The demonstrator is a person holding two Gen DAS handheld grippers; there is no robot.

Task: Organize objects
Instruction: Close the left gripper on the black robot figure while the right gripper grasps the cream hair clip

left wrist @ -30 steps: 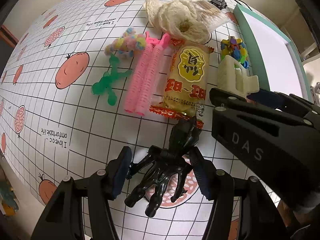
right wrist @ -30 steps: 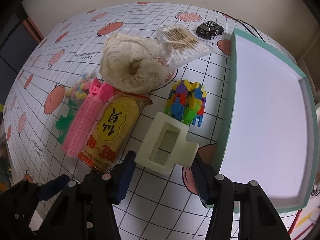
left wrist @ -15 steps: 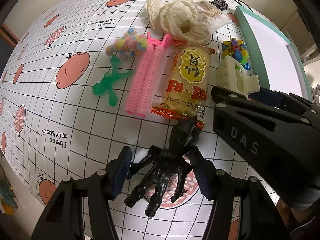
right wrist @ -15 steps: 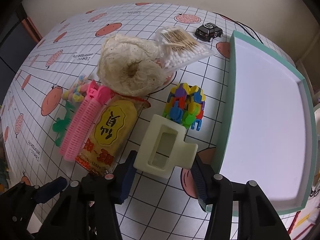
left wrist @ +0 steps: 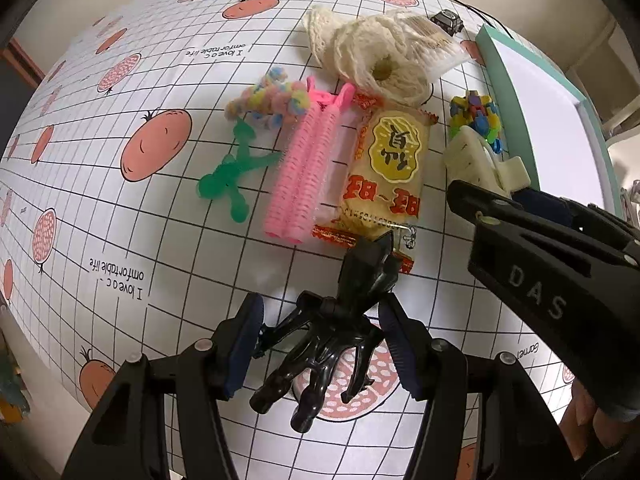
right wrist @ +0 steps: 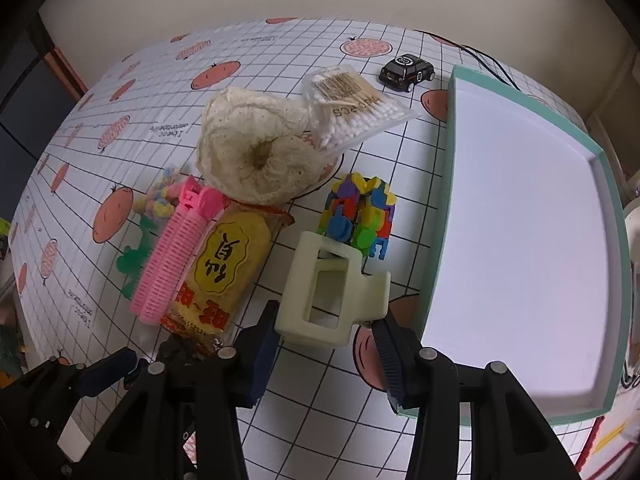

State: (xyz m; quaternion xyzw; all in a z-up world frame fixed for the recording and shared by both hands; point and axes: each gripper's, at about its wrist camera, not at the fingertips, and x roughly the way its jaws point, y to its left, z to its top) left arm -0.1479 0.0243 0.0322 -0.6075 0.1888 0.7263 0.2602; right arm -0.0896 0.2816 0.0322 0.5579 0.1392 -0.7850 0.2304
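Right tongs [right wrist: 324,340] spread, straddling the near end of the cream hair claw clip [right wrist: 334,290] on the tabletop [right wrist: 400,184], its long axis running ahead, teal tray [right wrist: 444,240] just right; left tongs [left wrist: 320,342] spread around a black claw toy [left wrist: 328,340].

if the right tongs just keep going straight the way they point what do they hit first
The cream hair claw clip: it already sits between the open right tongs, near the fingertips. Beyond it in the same line comes the multicoloured block toy. Whether the fingers already touch the clip is unclear.
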